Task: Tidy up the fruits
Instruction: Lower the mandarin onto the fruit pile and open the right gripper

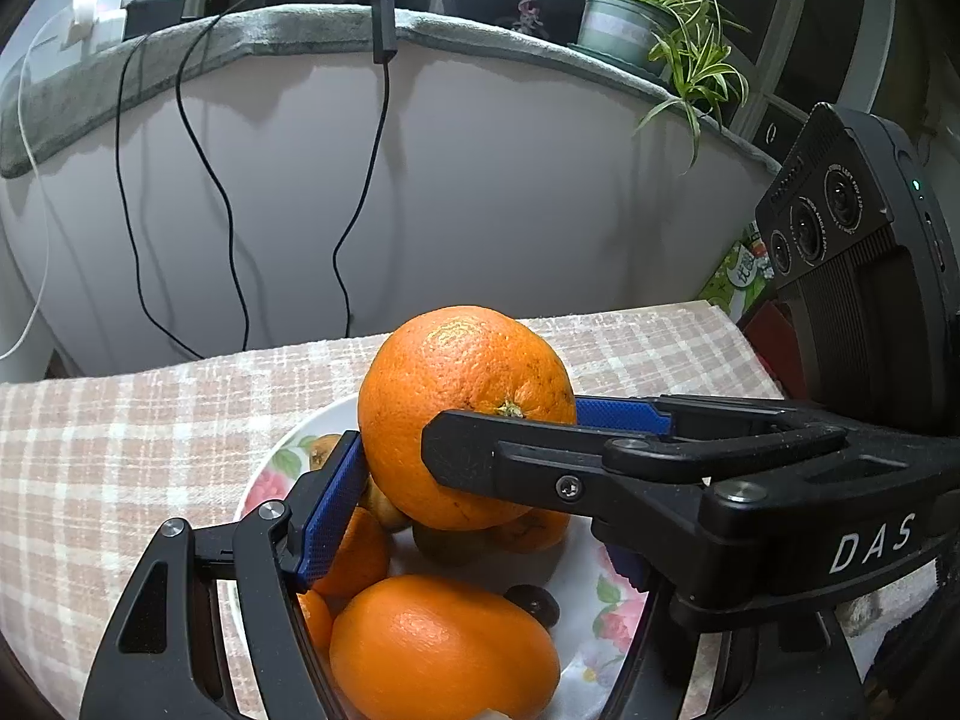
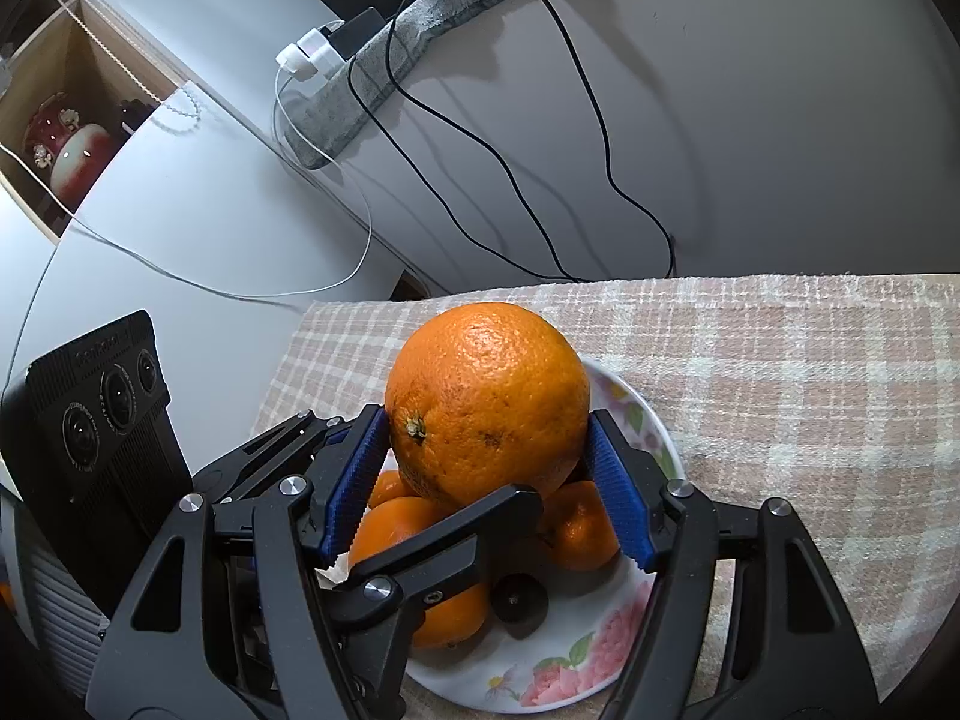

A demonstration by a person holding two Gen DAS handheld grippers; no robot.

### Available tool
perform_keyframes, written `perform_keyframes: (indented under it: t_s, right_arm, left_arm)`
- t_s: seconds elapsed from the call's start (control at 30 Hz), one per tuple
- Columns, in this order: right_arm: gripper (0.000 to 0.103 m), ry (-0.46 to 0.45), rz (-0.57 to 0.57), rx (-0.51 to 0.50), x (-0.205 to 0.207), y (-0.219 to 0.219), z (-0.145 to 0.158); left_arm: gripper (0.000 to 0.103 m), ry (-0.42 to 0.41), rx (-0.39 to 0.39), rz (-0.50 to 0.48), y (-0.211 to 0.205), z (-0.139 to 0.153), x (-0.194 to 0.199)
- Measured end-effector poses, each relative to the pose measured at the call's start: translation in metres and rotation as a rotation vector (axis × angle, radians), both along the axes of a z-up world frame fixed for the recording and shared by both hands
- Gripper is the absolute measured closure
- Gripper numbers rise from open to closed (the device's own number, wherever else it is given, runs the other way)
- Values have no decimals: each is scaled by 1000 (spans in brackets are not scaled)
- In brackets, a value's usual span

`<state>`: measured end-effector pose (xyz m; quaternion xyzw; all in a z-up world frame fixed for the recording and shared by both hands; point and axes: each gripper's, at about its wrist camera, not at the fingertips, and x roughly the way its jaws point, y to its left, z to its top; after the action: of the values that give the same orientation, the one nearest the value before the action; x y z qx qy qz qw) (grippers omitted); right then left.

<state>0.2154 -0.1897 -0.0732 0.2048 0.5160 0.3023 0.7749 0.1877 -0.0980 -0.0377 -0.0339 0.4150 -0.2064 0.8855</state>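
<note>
Both grippers clamp one large round orange (image 2: 487, 401) above the heaped floral white plate (image 2: 636, 414). The right gripper (image 2: 489, 489) presses blue pads on its two sides; the left gripper (image 1: 471, 468) does likewise, crossing in front. The checked beige tablecloth (image 2: 780, 372) lies bare beyond and right of the right gripper. The orange's stem end faces the left gripper's camera, its axis roughly level.

My left tool (image 1: 468, 468) and the big orange (image 1: 462, 414) hide much of the plate (image 1: 270, 468); the dark fruit (image 2: 519, 597) is too shadowed to tell.
</note>
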Motion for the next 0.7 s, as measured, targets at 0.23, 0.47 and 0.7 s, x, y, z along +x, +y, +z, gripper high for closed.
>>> perform_keyframes:
  t_s: [0.23, 0.47, 0.7]
  right_arm:
    - [33, 11, 4, -9, 2, 2, -3]
    - [33, 24, -5, -12, 2, 3, -7]
    - [32, 26, -3, -14, 2, 1, -8]
  left_arm:
    - [32, 16, 5, -1, -1, -5, 3]
    - [32, 20, 14, -4, -4, -8, 5]
    - [32, 16, 27, -2, -6, -8, 6]
